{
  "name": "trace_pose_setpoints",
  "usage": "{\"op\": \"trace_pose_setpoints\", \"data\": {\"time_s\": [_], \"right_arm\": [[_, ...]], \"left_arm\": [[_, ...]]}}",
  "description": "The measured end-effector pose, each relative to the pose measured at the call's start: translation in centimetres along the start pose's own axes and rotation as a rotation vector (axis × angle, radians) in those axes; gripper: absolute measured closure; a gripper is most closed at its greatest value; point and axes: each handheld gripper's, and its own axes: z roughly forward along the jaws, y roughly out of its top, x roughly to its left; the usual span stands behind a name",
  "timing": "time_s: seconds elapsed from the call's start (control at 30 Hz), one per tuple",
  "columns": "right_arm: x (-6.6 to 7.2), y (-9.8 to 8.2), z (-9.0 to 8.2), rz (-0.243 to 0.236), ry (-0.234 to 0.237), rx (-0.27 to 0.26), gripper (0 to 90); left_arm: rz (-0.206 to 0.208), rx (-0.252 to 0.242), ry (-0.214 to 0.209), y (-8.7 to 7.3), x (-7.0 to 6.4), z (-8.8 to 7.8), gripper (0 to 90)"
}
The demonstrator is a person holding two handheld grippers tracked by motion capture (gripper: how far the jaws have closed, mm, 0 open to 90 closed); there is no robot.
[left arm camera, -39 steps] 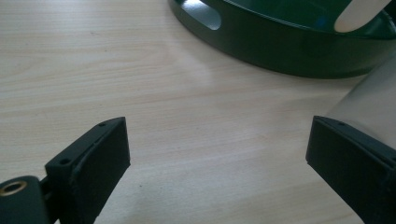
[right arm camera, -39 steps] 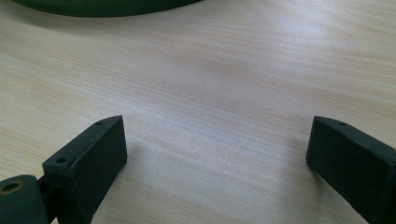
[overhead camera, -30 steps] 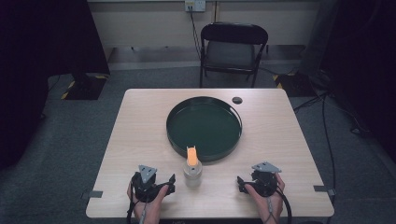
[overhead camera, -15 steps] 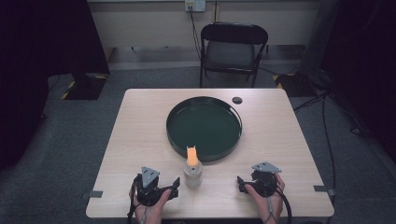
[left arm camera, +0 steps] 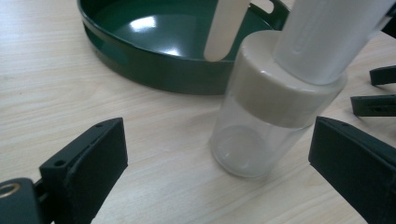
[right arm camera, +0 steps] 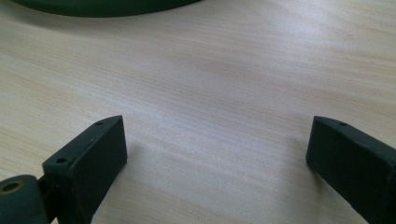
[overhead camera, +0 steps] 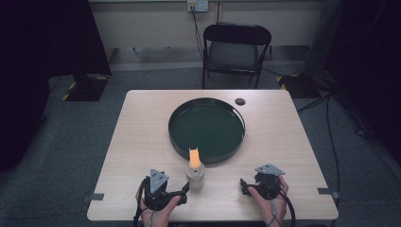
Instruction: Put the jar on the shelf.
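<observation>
We take the small clear plastic bottle (overhead camera: 195, 176) with a cream collar and an orange top as our landmark. It stands upright on the pale wooden surface (overhead camera: 142, 137), just in front of the near rim of the round dark green tray (overhead camera: 206, 127), close to that rim but, as far as we can judge, apart from it.

The left claw (overhead camera: 183, 188) sits just to the near left of the bottle, held in a hand (overhead camera: 158, 213) at the surface's near edge. In the left gripper view the bottle (left arm camera: 261, 126) stands between the two black jaws, nearer the right-hand one, with bare wood visible on both sides of it. We record this claw as released: its jaws have just been opening further, the bottle lies between them, and neither pad presses on it.

The right claw (overhead camera: 244, 185) lies well to the right of the bottle, at about the same depth. In the right gripper view its jaws stand wide apart over bare wood, so we record the right claw (right arm camera: 217, 154) as released and holding nothing.

Beyond the bottle, past the tray's far right rim, a small black round disc (overhead camera: 240, 101) lies on the surface. A black folding chair (overhead camera: 236, 49) stands on the floor behind the surface.
</observation>
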Motion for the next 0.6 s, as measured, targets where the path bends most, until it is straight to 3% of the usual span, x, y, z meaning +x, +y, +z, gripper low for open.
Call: {"op": "trace_pose_setpoints", "data": {"time_s": [0.33, 0.6], "right_arm": [[0.0, 0.0, 0.0, 0.000, 0.000, 0.000, 4.4], [0.0, 0.0, 0.0, 0.000, 0.000, 0.000, 4.4]], "left_arm": [[0.033, -0.012, -0.058, 0.8, -1.4, 0.6, 3.5], [0.055, -0.003, -0.067, 1.4, -2.4, 1.3, 5.5]]}}
